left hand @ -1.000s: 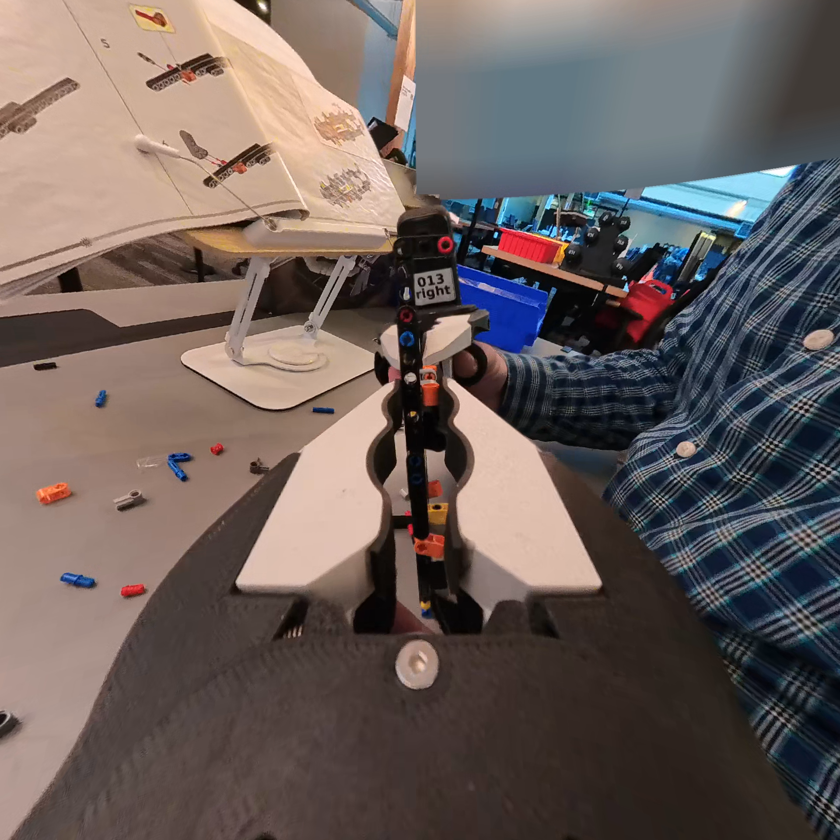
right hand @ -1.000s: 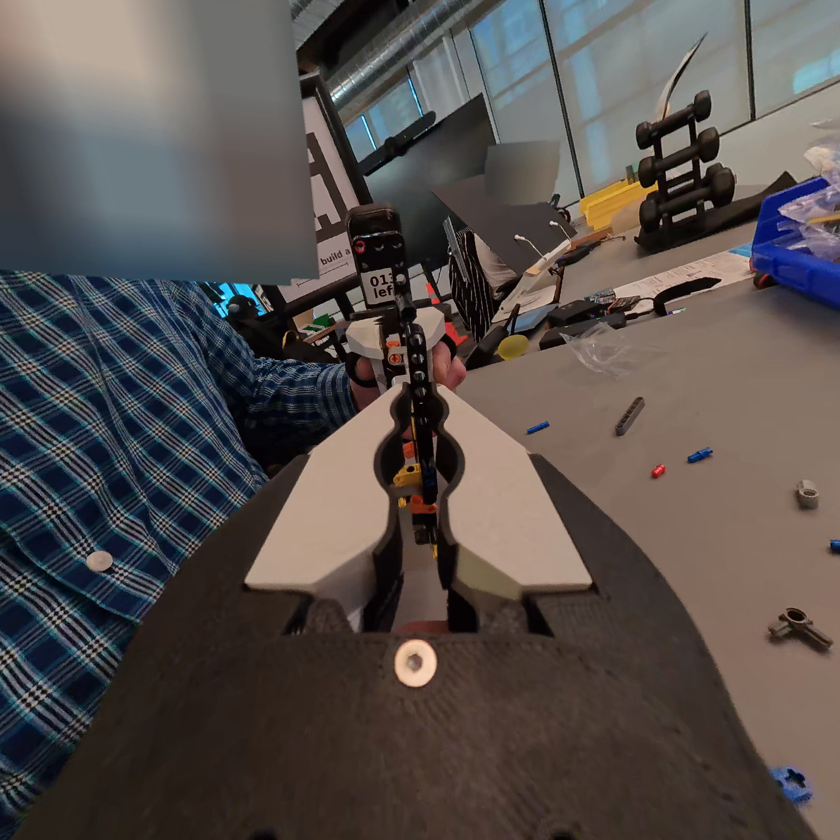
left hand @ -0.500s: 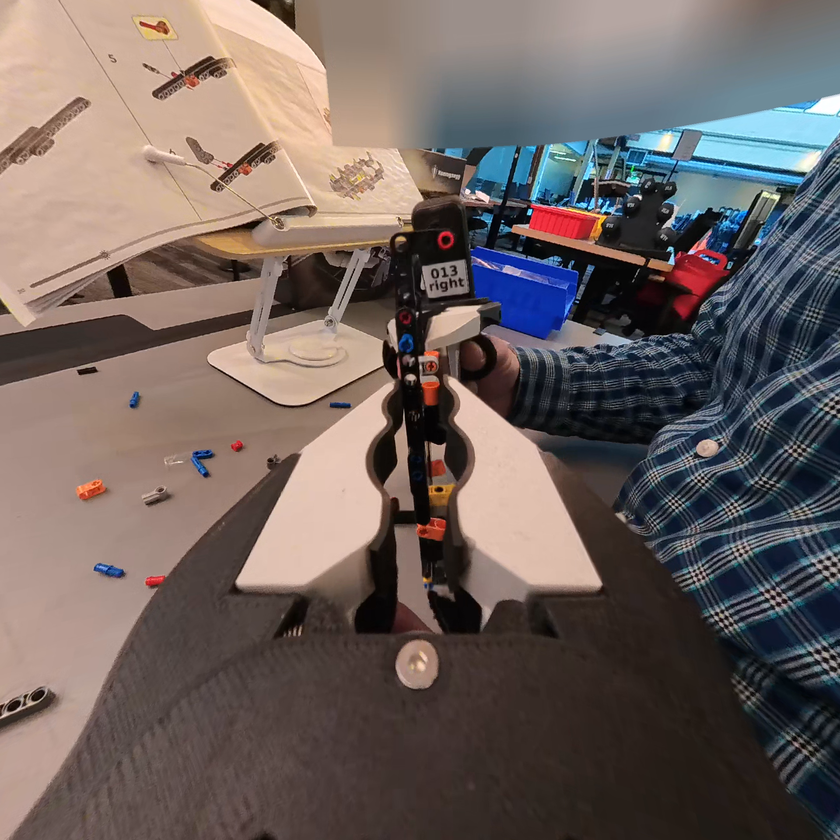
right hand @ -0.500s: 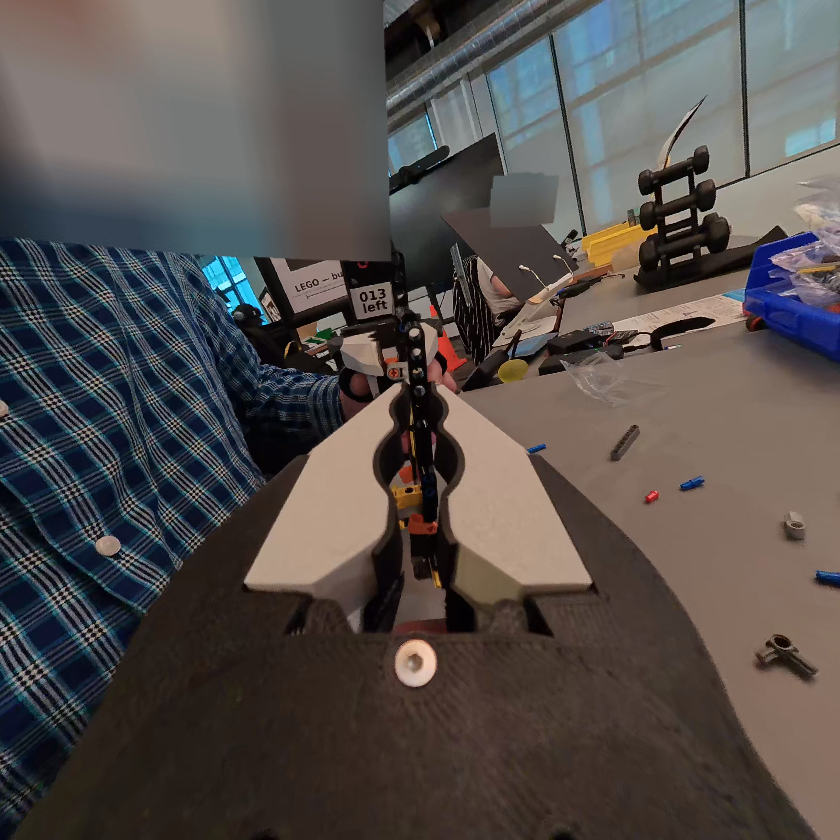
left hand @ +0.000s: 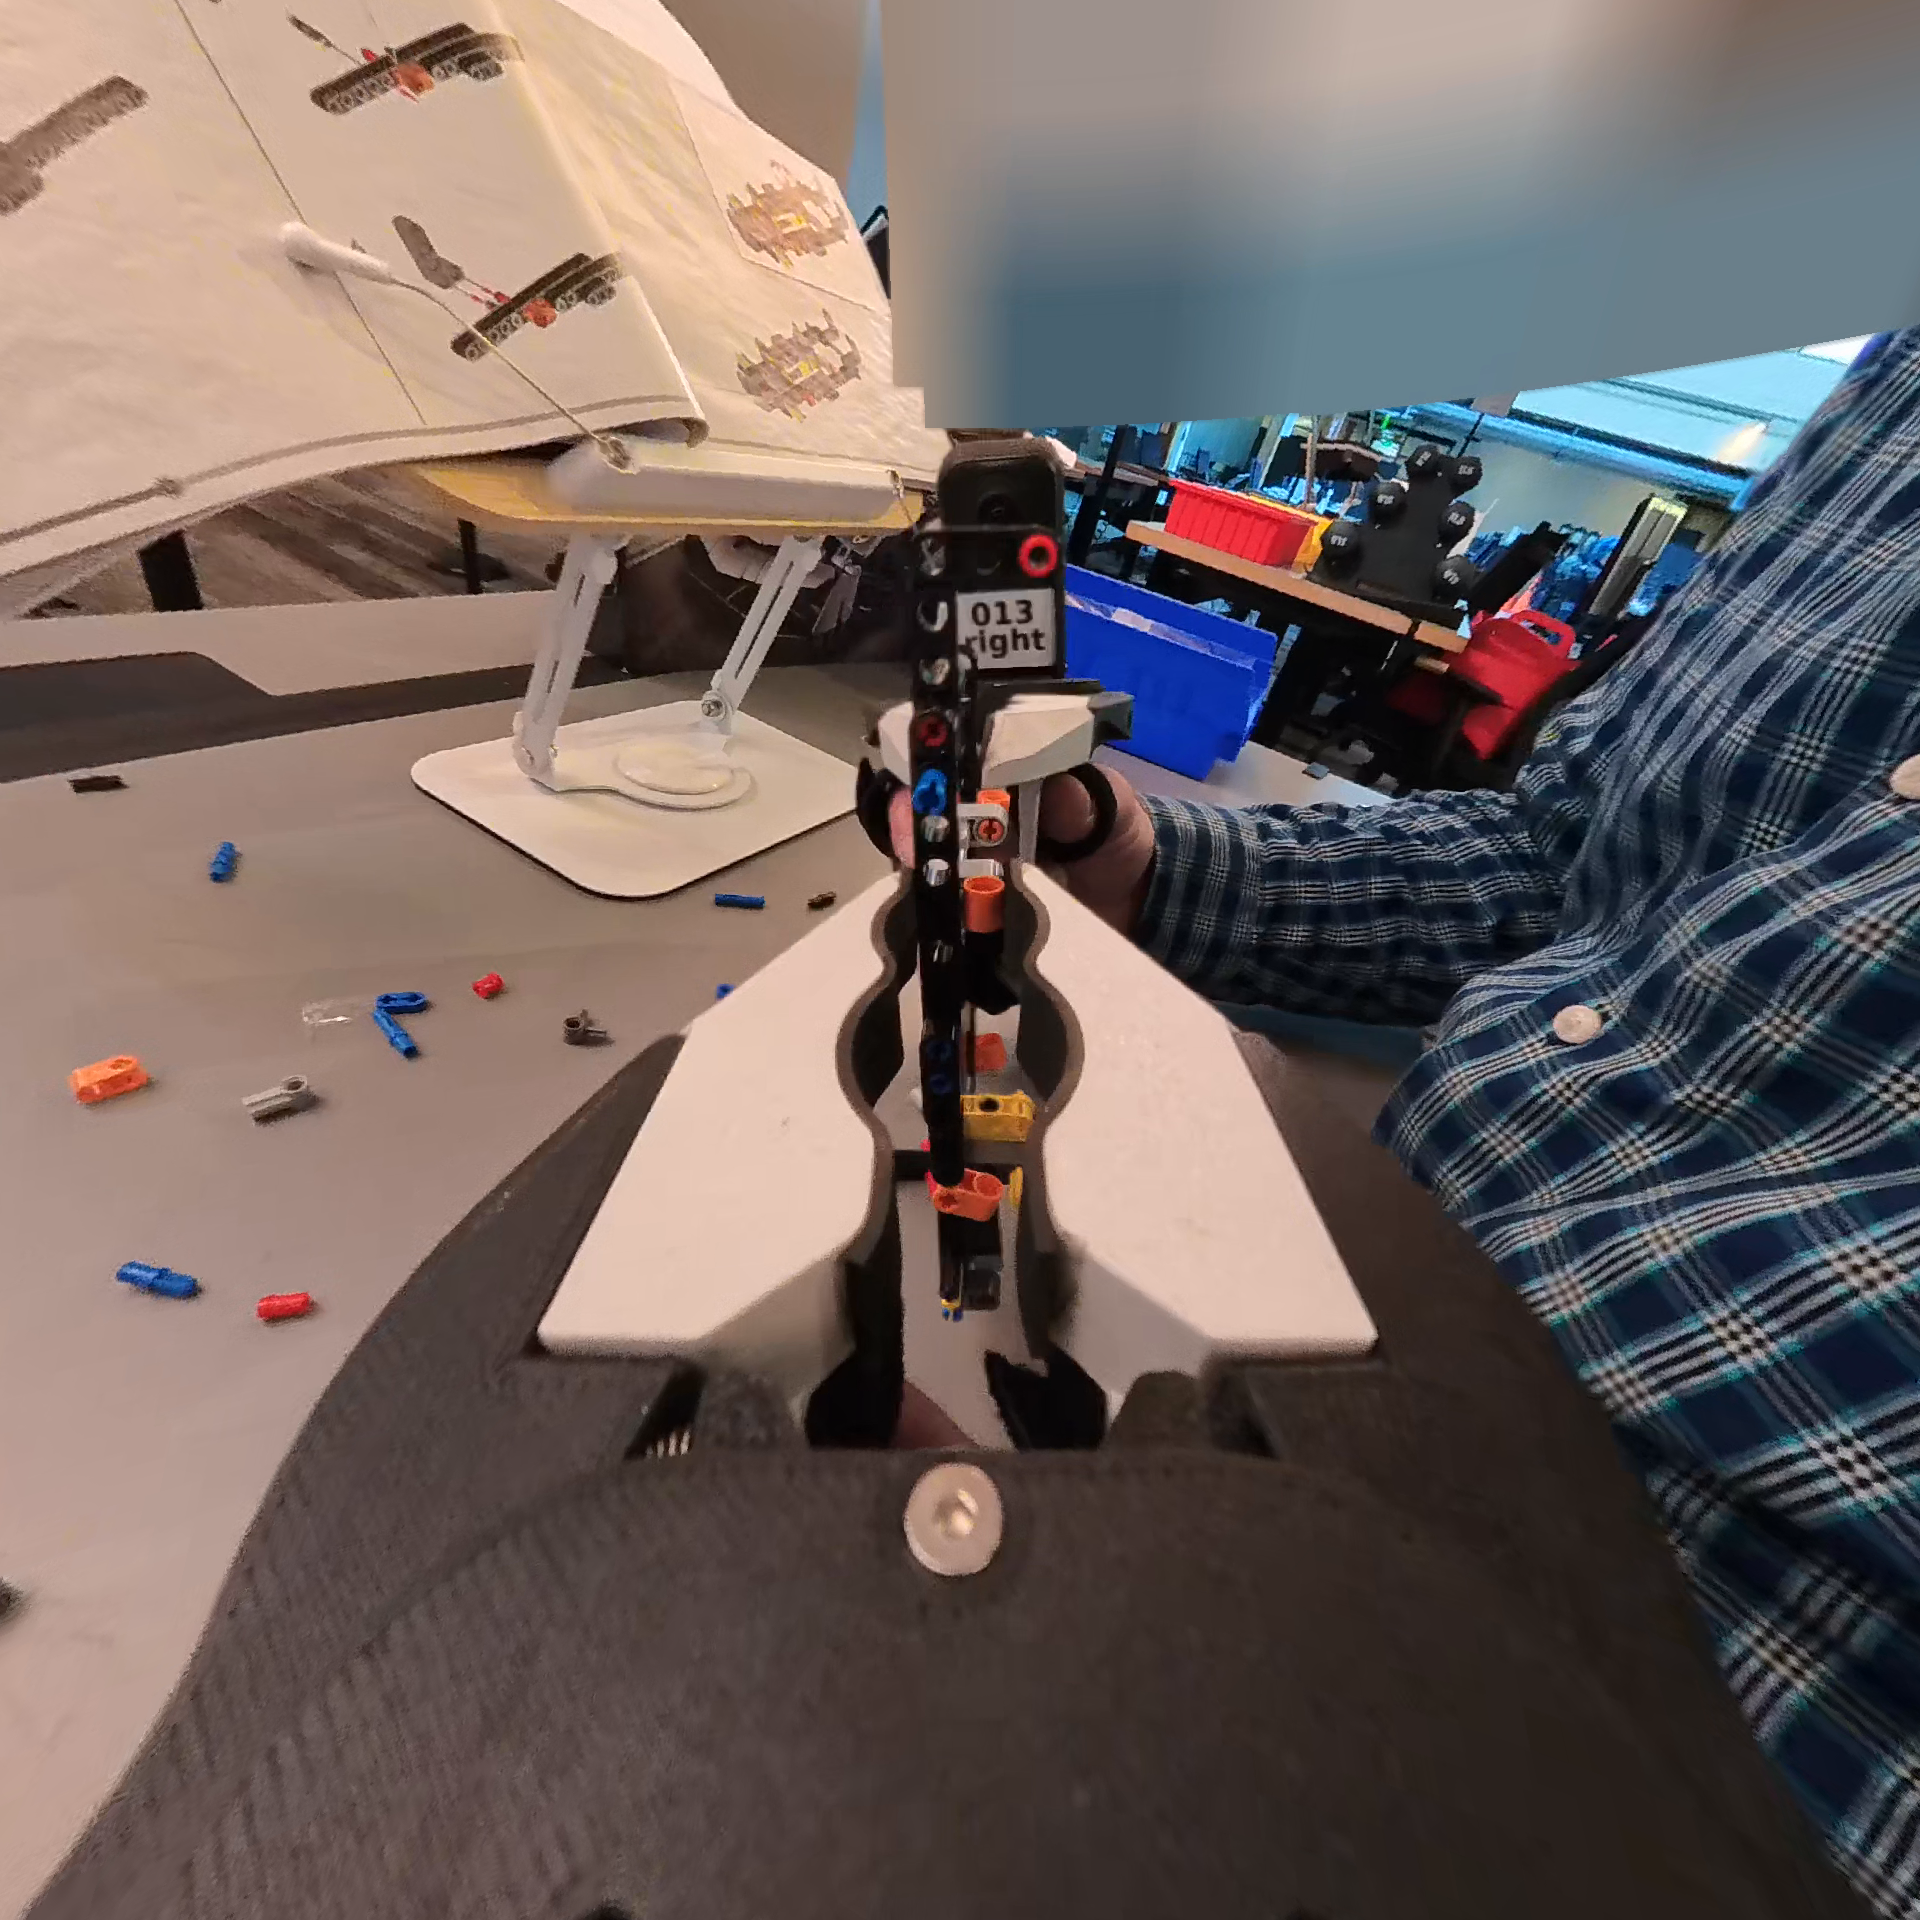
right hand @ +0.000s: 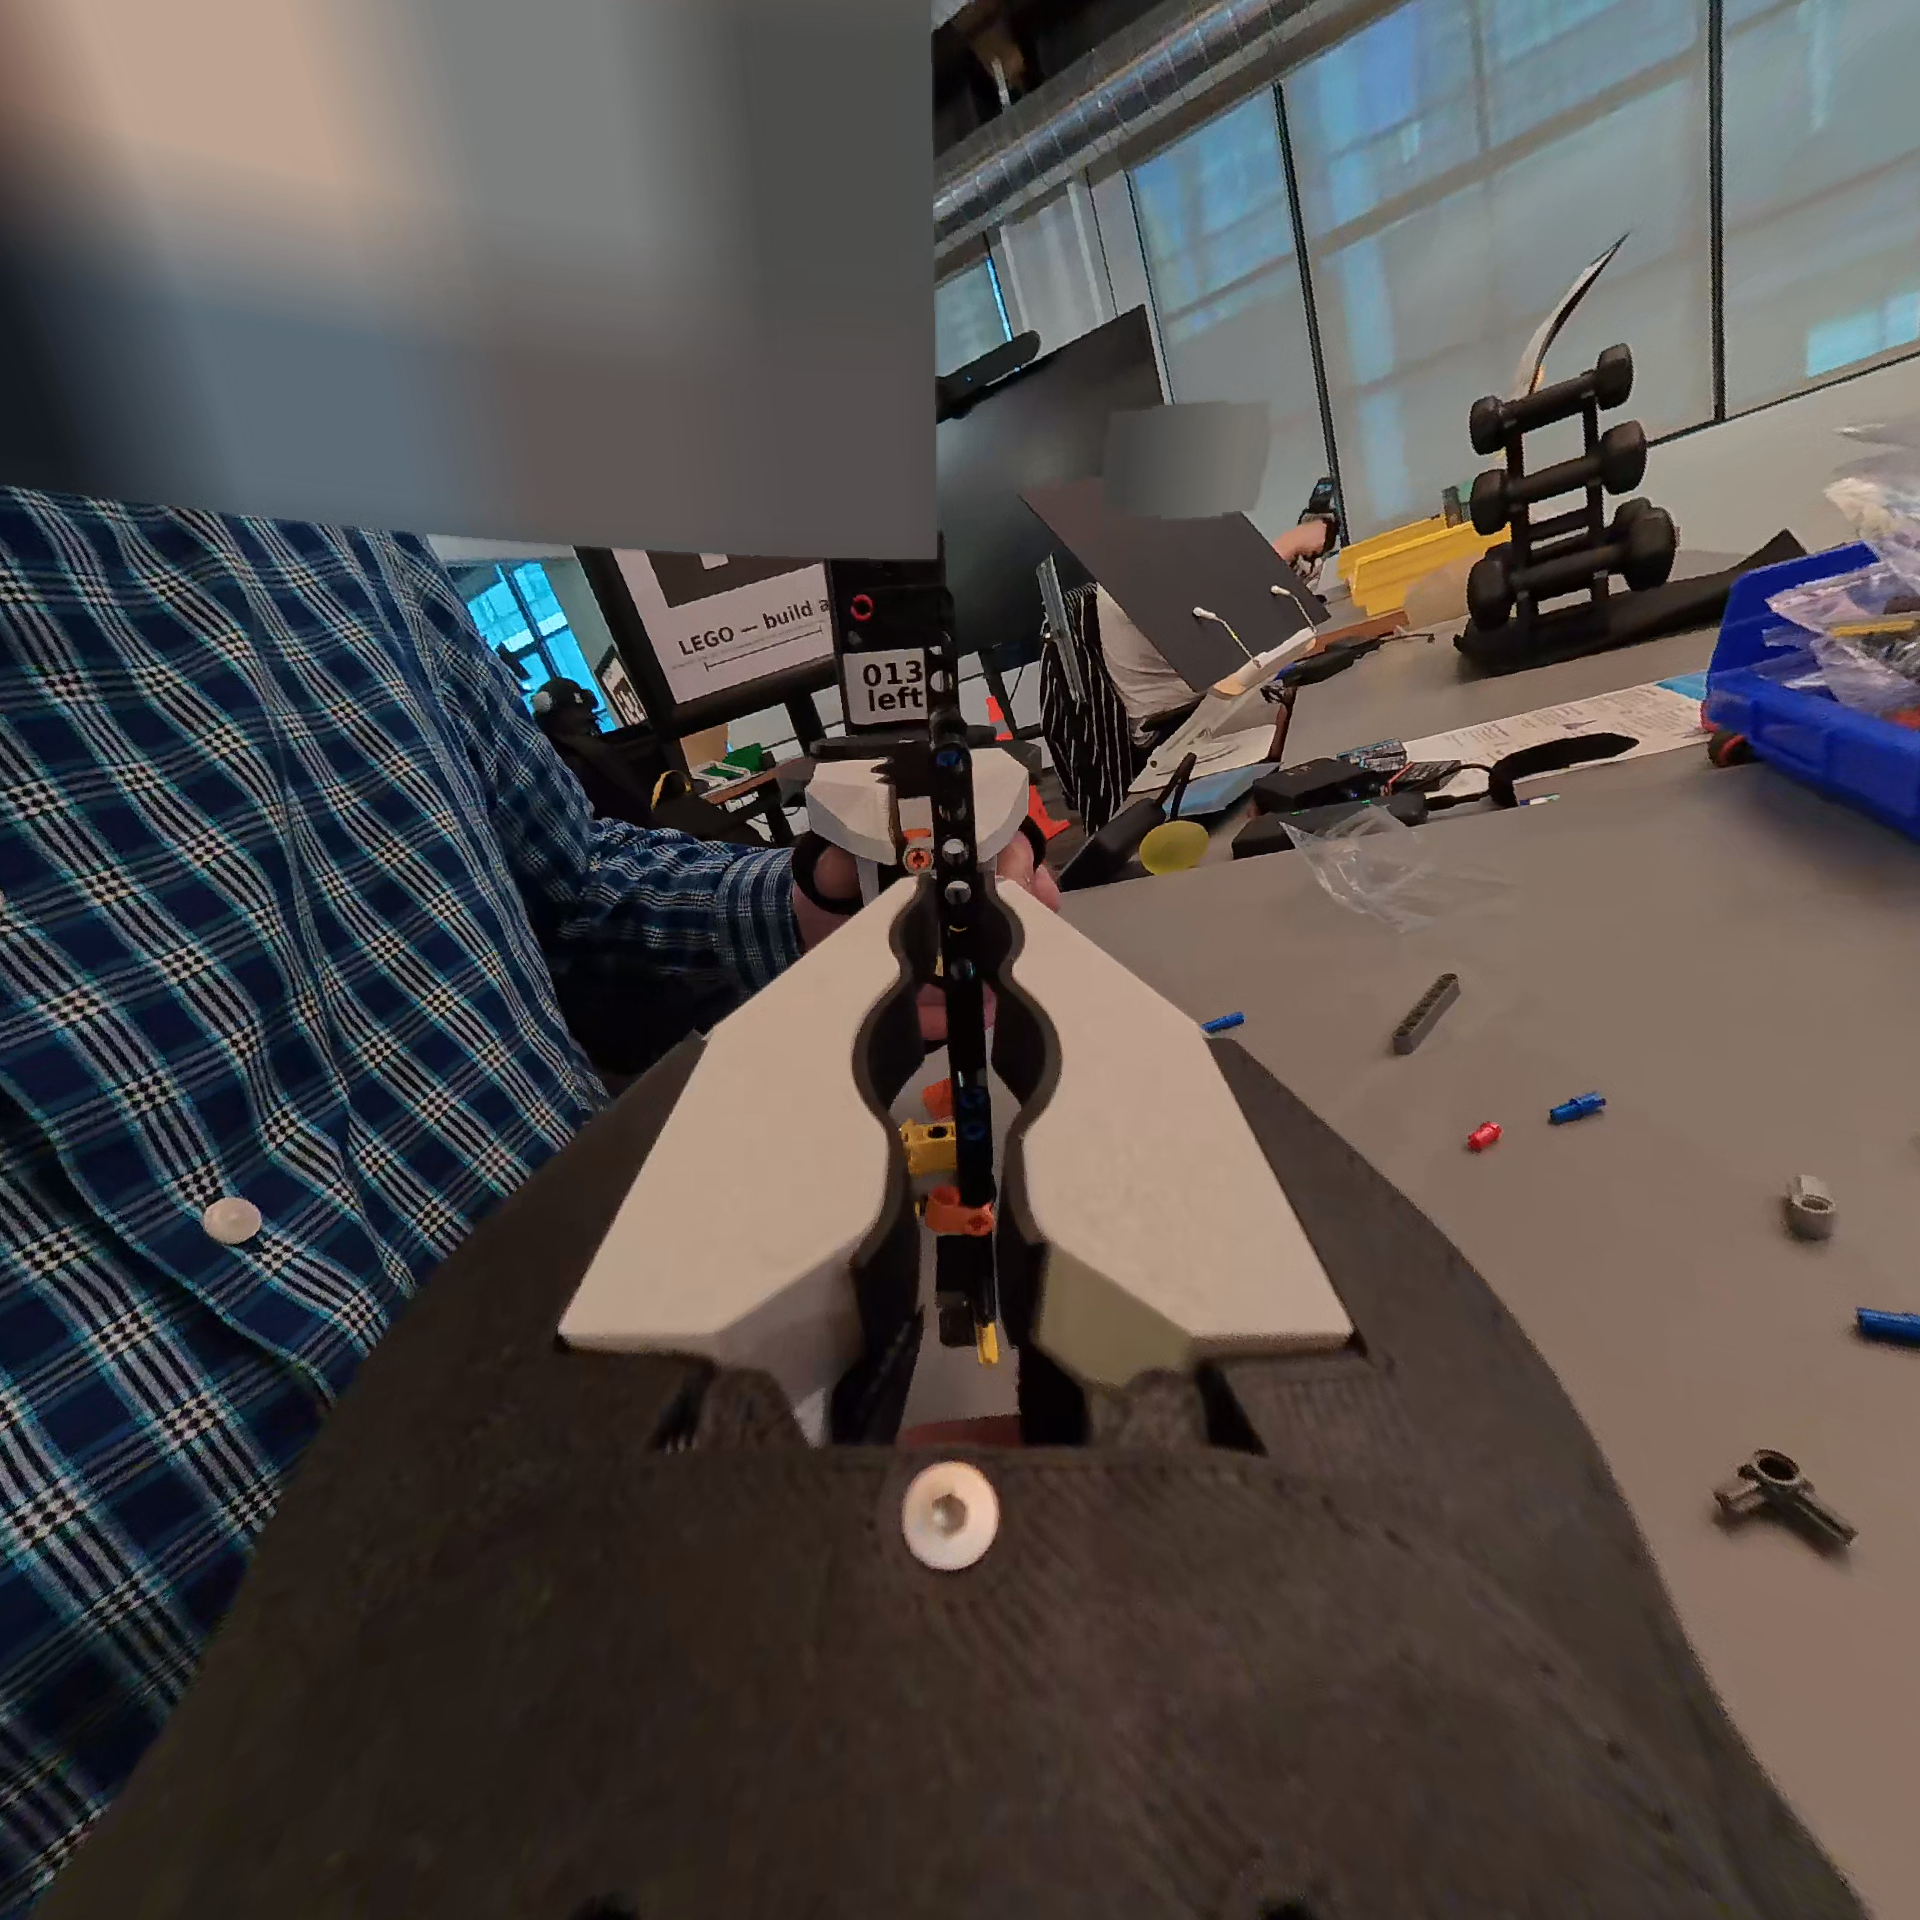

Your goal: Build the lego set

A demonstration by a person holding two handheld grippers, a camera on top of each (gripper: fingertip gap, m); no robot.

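Holding steady over the last second, the left gripper and right gripper both stay clamped on the black lego beam assembly, pointing to twelve o'clock between them, so I judge alignment continues, nothing newly joined.

R gripper clamps black lego beam assy, L gripper opposite.

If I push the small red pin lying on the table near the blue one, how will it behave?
The red pin looks round and short, so it would probably roll or skid on the smooth grey table. It seems very light, so a gentle push may send it toward the blue pin.
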